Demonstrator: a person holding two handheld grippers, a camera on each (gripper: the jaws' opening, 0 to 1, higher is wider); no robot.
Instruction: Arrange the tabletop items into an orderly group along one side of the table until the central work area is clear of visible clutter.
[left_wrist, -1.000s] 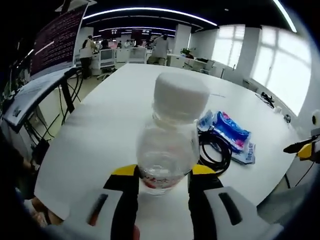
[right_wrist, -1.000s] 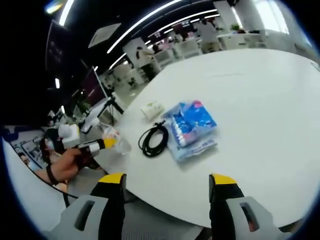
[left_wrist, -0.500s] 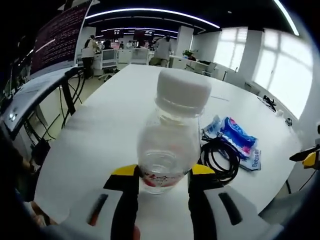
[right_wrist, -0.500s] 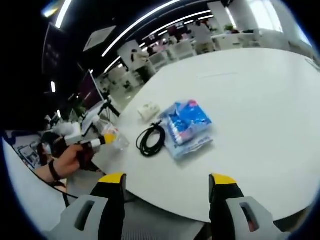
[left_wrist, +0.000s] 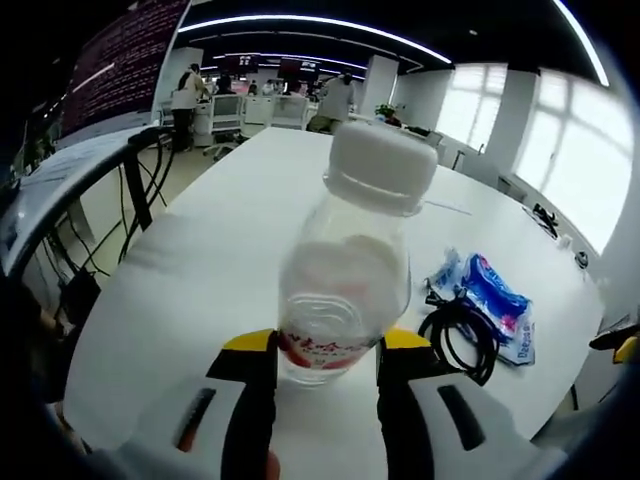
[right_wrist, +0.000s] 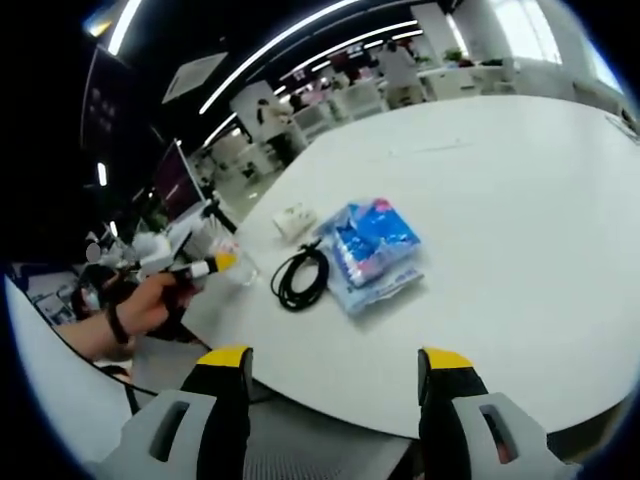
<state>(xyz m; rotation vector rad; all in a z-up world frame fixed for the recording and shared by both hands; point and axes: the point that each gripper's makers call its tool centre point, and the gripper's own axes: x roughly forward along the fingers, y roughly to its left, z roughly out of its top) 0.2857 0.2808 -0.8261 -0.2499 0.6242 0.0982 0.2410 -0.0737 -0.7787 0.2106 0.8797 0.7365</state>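
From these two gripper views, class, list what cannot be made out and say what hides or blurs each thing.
- Bottle label, left gripper view: blurred, and the jaws cover its ends.
- Bottle base, left gripper view: hidden between the jaws.
- Blue packet print, right gripper view: too small to read.
- White object beyond the black cable, right gripper view: too small to identify.
- Left gripper, right gripper view: grip on the bottle too small to see.

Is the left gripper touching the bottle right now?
Touching. In the left gripper view, the left gripper has both fingers pressed against the bottle.

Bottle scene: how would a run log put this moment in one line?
left gripper: shut on bottle | right gripper: open | black cable, blue packet: on table
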